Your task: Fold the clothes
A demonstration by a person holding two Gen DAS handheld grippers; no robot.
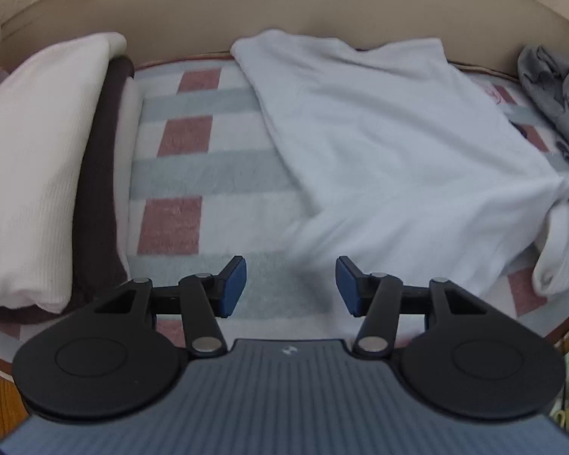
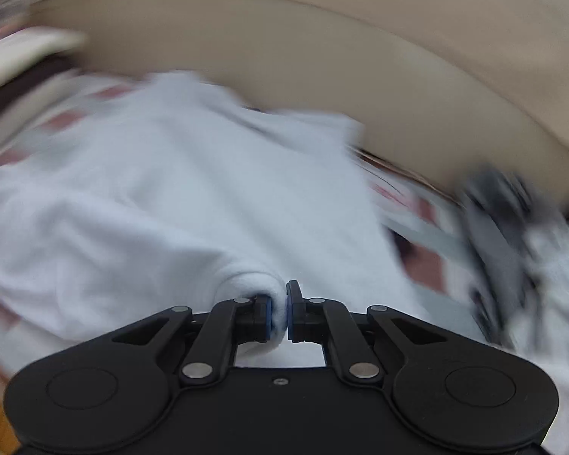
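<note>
Mid-fold: right tool (image 2: 279,313) pinching white shirt (image 1: 379,144) at bed's (image 1: 208,174) near edge; left tool (image 1: 291,286) spread, empty, over checked blanket; pillow (image 1: 38,159) left.

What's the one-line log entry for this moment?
left tongs: open, empty, above checked blanket | right tongs: shut on white garment edge, view motion-blurred | garment: spread, unfolded | grey clothes: right edge
</note>
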